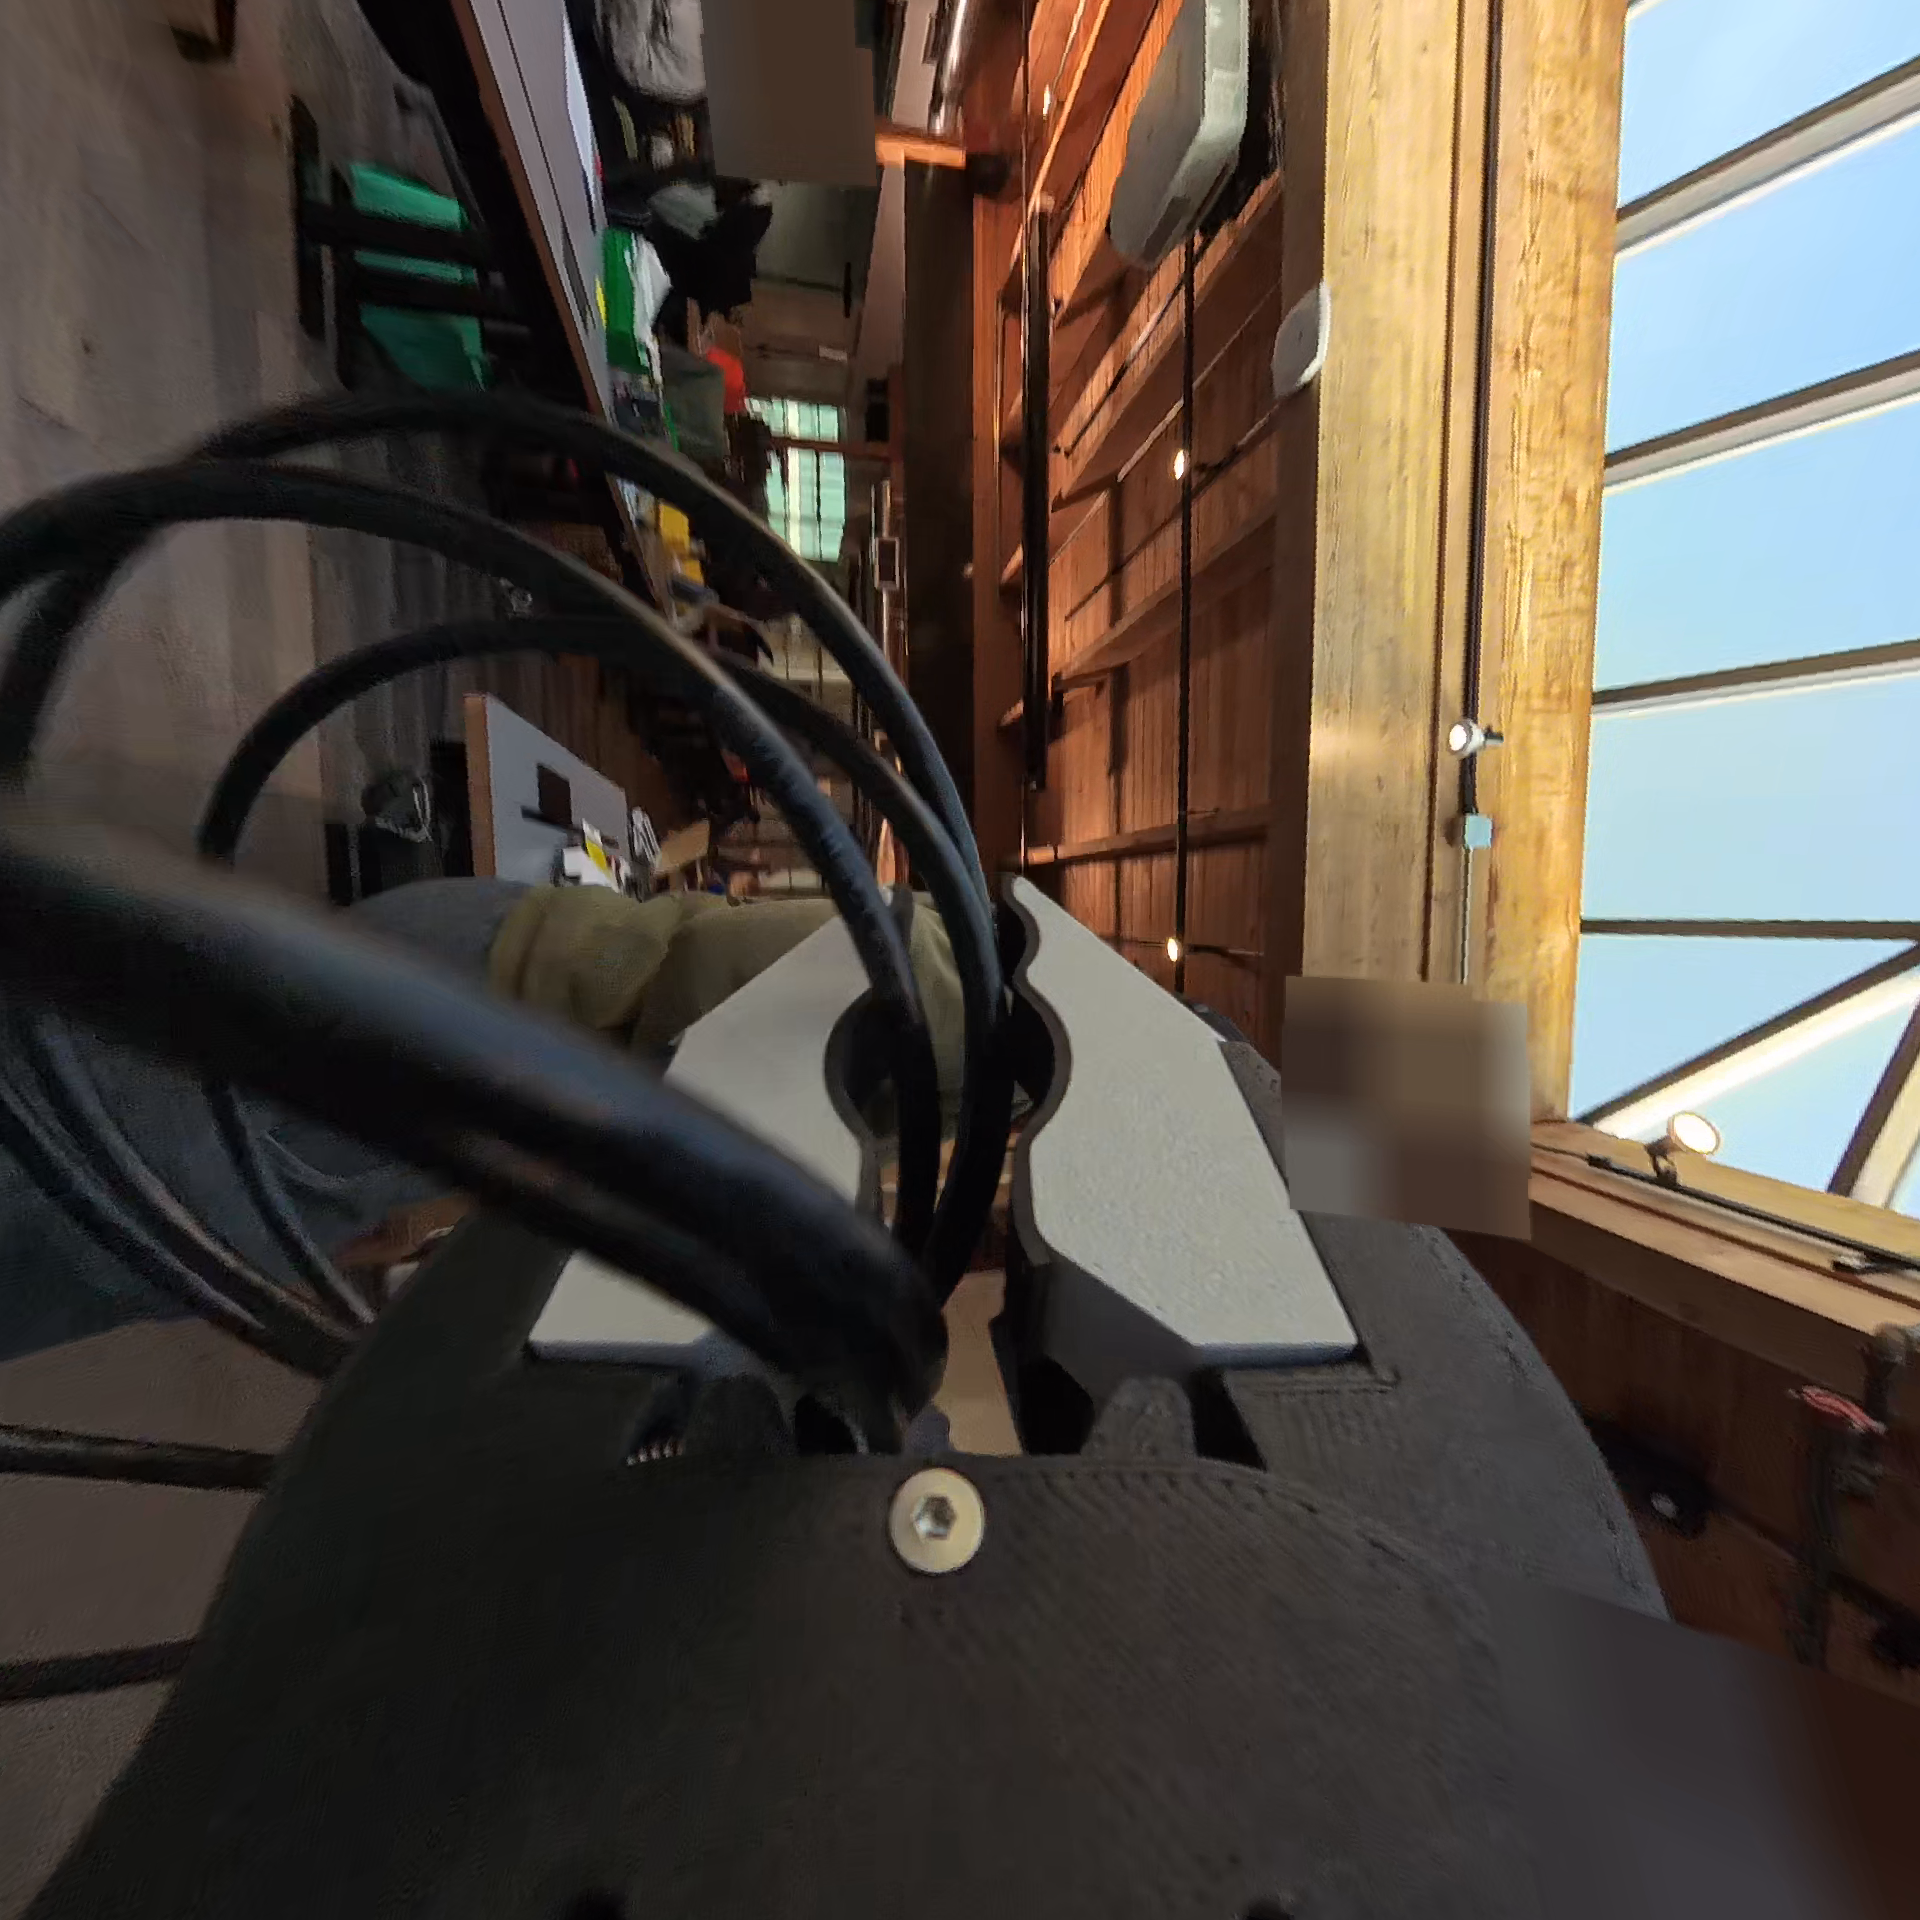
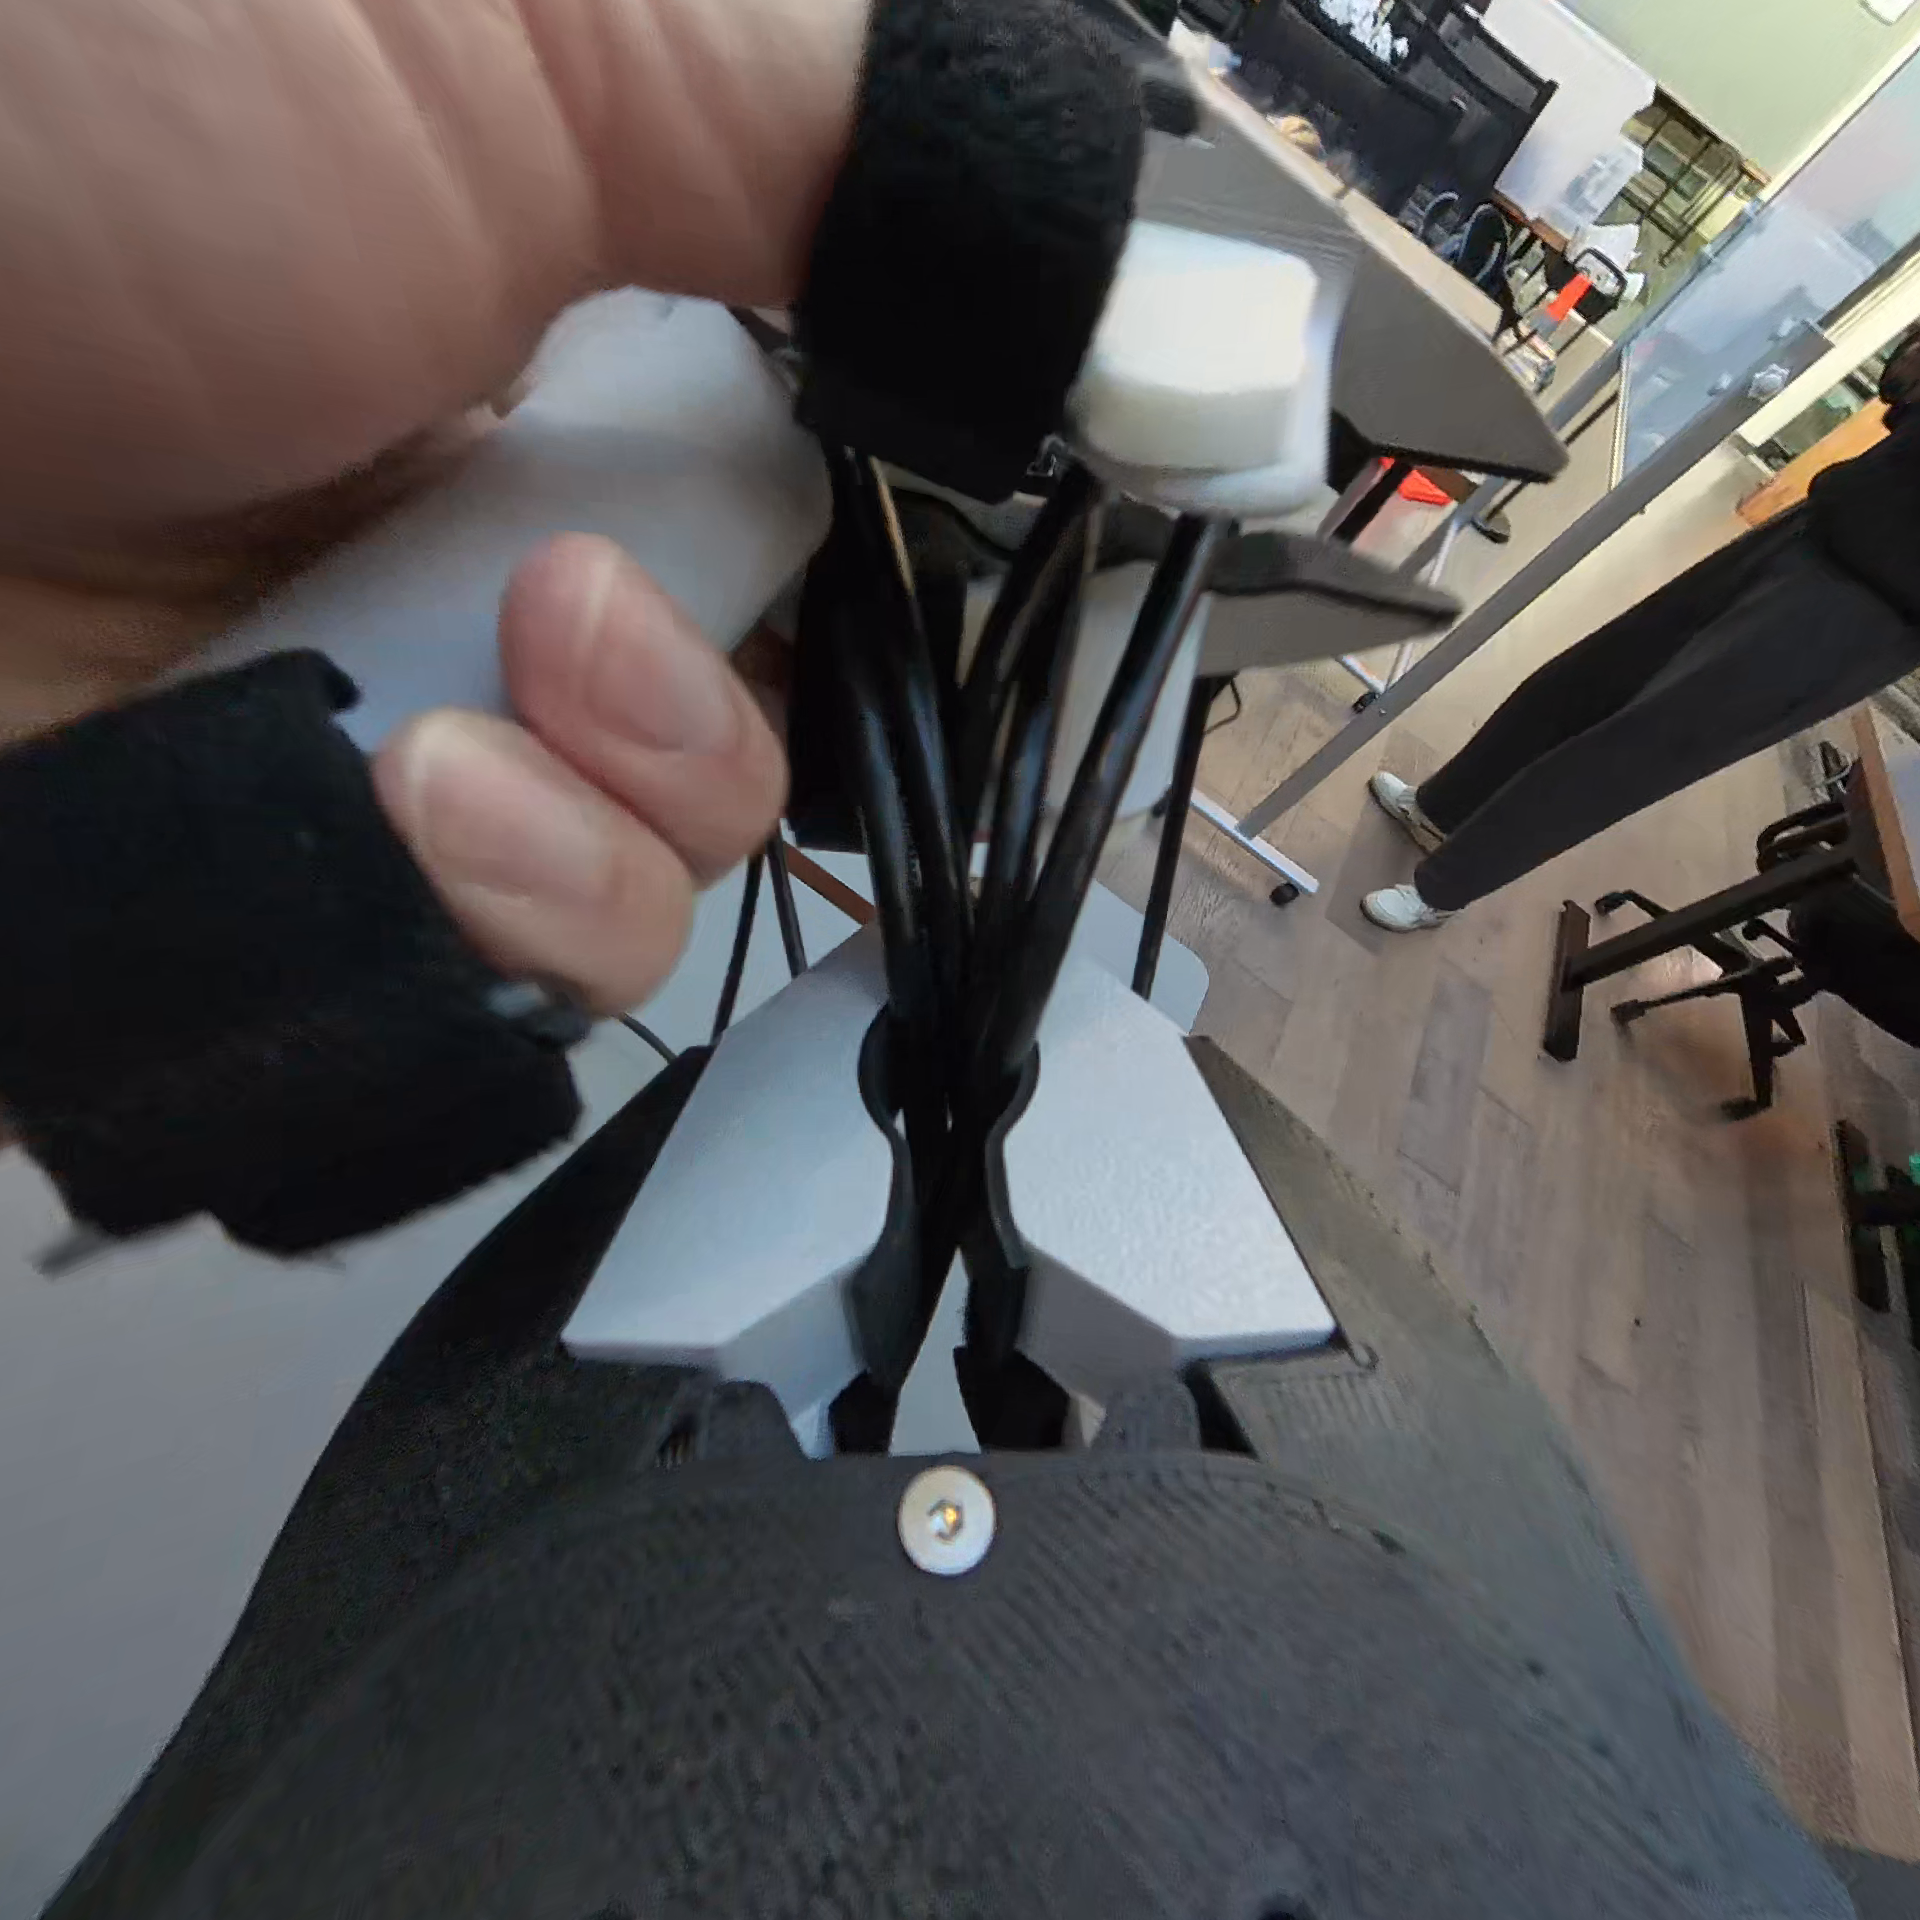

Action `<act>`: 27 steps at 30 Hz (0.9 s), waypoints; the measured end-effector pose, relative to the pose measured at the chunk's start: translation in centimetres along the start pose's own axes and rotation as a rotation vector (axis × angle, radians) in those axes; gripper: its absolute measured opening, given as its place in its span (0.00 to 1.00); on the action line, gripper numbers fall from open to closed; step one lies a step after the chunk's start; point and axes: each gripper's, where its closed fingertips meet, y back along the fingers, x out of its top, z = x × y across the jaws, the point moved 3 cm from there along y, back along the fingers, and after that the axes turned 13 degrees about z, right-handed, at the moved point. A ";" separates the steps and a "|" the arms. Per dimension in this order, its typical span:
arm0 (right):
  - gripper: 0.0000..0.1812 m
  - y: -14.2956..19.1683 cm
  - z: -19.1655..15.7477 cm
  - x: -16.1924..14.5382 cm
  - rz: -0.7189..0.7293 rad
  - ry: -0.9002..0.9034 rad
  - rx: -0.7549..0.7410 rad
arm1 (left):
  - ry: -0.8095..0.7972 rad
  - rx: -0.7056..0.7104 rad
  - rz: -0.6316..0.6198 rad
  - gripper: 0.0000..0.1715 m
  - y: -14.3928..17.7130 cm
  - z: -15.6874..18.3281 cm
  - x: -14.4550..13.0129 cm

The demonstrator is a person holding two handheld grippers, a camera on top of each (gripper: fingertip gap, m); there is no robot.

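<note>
Several loops of black cable (image 1: 665, 582) curl out to the left of the left gripper (image 1: 961, 1049), and a couple of strands run down through the narrow gap between its grey jaws, which stand close together on them, tips all but meeting; a gloved hand (image 1: 623, 966) shows just behind, blurred; beyond it a wooden wall (image 1: 1174, 644) and tall windows (image 1: 1756, 582) fill the view, which is turned on its side. Over on the right, the right gripper (image 2: 956, 1081) has its jaws clamped on a bunch of the same black cables (image 2: 997, 727), the strands crossing in the rounded notch between them; just above, a bare hand (image 2: 582, 769) wearing a black wrist strap holds a white handle (image 2: 644, 540), and the cables rise to a white block (image 2: 1195, 343) beside a black fabric wrap (image 2: 966, 229). Off to the right a grey tabletop (image 2: 1423, 343) stands on thin legs, and a person's legs in dark trousers (image 2: 1642, 727) and white shoes are on the wood floor (image 2: 1455, 1143); to my eye, the bundle would handle best if both grips stayed firm with every strand seated in the notches, since loose coils like these look liable to spring and slip free.
</note>
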 end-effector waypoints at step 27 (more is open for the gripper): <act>0.00 7.0 -0.7 8.5 -0.181 -0.192 0.812 | -1.068 -0.451 -0.400 0.57 14.2 -1.7 4.6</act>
